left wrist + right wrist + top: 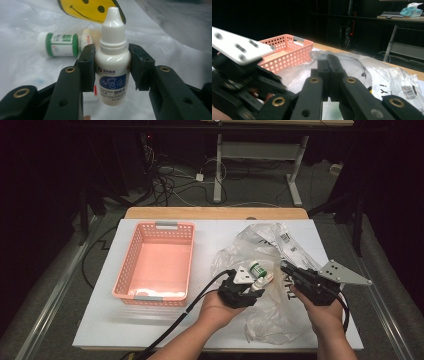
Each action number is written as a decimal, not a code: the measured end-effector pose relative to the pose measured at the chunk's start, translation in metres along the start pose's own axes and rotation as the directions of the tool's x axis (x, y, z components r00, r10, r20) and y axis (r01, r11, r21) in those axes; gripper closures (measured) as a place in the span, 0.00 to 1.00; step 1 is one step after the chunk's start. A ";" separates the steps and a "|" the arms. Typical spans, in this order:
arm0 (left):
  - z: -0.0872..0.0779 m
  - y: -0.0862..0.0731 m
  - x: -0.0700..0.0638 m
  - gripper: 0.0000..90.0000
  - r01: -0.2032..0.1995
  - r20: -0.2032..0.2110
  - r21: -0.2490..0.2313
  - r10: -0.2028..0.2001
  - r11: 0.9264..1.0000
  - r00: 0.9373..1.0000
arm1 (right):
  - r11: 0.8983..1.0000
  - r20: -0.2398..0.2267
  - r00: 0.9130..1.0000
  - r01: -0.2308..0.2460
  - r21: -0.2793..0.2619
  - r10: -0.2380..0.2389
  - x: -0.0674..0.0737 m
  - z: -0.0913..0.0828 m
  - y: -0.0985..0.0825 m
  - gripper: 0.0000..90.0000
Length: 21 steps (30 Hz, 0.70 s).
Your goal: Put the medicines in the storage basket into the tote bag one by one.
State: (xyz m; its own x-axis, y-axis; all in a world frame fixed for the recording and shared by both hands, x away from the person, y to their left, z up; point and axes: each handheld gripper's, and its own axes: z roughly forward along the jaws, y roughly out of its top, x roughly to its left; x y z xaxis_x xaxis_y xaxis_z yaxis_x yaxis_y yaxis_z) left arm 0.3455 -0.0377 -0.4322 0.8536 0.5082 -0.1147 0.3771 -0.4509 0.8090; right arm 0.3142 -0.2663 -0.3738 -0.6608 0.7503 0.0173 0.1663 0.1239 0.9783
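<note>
**Ear-drop bottle clamped over a plastic bag on a white table**

White tabletop (pixel 100 320), set on a grey floor with a dark, cable-strewn background, carries a pink perforated basket (pixel 156 262) toward its left edge and a crumpled clear plastic bag (pixel 260 250) across its right half. In the high view the left gripper (pixel 256 286) sits near the front edge at the middle of the surface, over the bag, with its black cable trailing off toward the front left corner. In the left gripper view its jaws stand at a middling width, the pads pressing on both sides of a small white ear-drop bottle (pixel 113 62), held upright with the ribbed dropper cap above the pads and a blue ear symbol on the label below them. Behind the bottle, lying on the bag, are a white jar with a green label (pixel 58 45), a smaller white bottle (pixel 86 38) just beside it, and a yellow smiley-face print (pixel 90 8). The right gripper (pixel 284 267), bearing a grey three-cornered plate, rests on the bag toward the right front of the surface; in the right gripper view its jaws are pressed fully together, and whether bag film is pinched between them cannot be told.
</note>
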 end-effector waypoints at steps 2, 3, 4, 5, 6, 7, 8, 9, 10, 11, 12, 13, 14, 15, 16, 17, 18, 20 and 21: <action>0.011 0.002 -0.001 0.65 -0.011 -0.009 0.001 0.011 1.000 1.000 | 1.000 0.003 1.000 0.000 -0.009 0.000 -0.002 0.000 0.000 1.00; 0.017 0.003 -0.001 0.65 -0.009 -0.014 -0.007 0.009 1.000 1.000 | 1.000 0.003 1.000 -0.002 -0.009 0.002 -0.002 -0.001 0.000 1.00; 0.023 0.004 -0.001 0.65 -0.006 -0.016 -0.008 0.006 1.000 1.000 | 1.000 0.007 1.000 -0.007 -0.011 0.007 -0.003 -0.002 0.000 1.00; 0.028 0.005 -0.001 0.65 -0.003 -0.018 -0.008 0.003 1.000 1.000 | 1.000 0.005 1.000 -0.004 -0.012 0.005 -0.004 -0.003 0.000 1.00; 0.033 0.007 0.000 0.65 0.000 -0.020 -0.007 0.000 1.000 1.000 | 1.000 0.009 1.000 -0.010 -0.016 0.011 -0.004 -0.003 0.001 1.00; 0.038 0.008 0.000 0.65 0.002 -0.022 -0.010 -0.002 1.000 1.000 | 1.000 0.009 1.000 -0.007 -0.018 0.007 -0.006 -0.004 0.001 1.00; 0.042 0.009 0.000 0.65 0.004 -0.019 -0.007 -0.004 1.000 1.000 | 1.000 0.011 1.000 -0.013 -0.023 0.013 -0.006 -0.005 0.001 1.00; 0.046 0.011 0.000 0.65 0.004 -0.021 -0.005 -0.004 1.000 1.000 | 1.000 0.011 1.000 -0.012 -0.025 0.012 -0.007 -0.005 0.001 1.00; 0.051 0.012 -0.001 0.65 -0.005 -0.028 -0.003 0.005 1.000 1.000 | 1.000 0.012 1.000 -0.011 -0.027 0.012 -0.008 -0.006 0.001 1.00; 0.053 0.013 -0.001 0.65 -0.011 -0.033 -0.007 0.011 1.000 0.999 | 1.000 0.011 1.000 -0.015 -0.027 0.015 -0.008 -0.006 0.001 1.00; 0.057 0.012 -0.002 0.64 -0.020 -0.047 -0.012 0.020 1.000 0.999 | 0.999 0.013 1.000 -0.018 -0.028 0.018 -0.008 -0.007 0.001 1.00; 0.059 0.012 -0.001 0.64 -0.017 -0.047 -0.008 0.017 1.000 0.999 | 0.999 0.015 1.000 -0.019 -0.027 0.019 -0.009 -0.007 0.001 1.00; 0.062 0.011 -0.001 0.64 -0.005 -0.043 -0.003 0.005 1.000 0.999 | 0.999 0.015 1.000 -0.018 -0.028 0.019 -0.010 -0.007 0.001 1.00; 0.064 0.011 -0.001 0.64 -0.007 -0.043 0.006 0.007 1.000 0.999 | 0.999 0.017 1.000 -0.020 -0.029 0.021 -0.010 -0.007 0.000 1.00; 0.066 0.010 -0.001 0.64 -0.015 -0.048 0.013 0.015 1.000 0.999 | 0.999 0.018 1.000 -0.022 -0.028 0.023 -0.011 -0.008 0.000 1.00; 0.067 0.009 -0.001 0.64 -0.016 -0.048 0.015 0.017 1.000 0.999 | 0.999 0.018 1.000 -0.025 -0.028 0.025 -0.011 -0.008 0.000 1.00; 0.068 0.008 -0.001 0.64 -0.015 -0.048 0.011 0.016 1.000 0.999 | 0.999 0.019 1.000 -0.024 -0.030 0.025 -0.011 -0.008 0.000 1.00; 0.068 0.009 -0.001 0.64 -0.008 -0.050 0.005 0.008 1.000 0.999 | 0.999 0.021 0.999 -0.030 -0.032 0.030 -0.012 -0.009 0.000 1.00; 0.068 0.009 -0.001 0.64 -0.004 -0.048 0.005 0.004 1.000 0.999 | 0.999 0.021 0.999 -0.027 -0.031 0.028 -0.012 -0.009 0.000 1.00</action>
State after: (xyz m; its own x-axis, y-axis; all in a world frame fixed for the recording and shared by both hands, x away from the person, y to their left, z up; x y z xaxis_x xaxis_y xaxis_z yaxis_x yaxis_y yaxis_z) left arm 0.3724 -0.0920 -0.4644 0.8368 0.5411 -0.0831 0.3753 -0.4565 0.8067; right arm 0.3155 -0.2808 -0.3726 -0.6401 0.7672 0.0402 0.1618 0.0835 0.9833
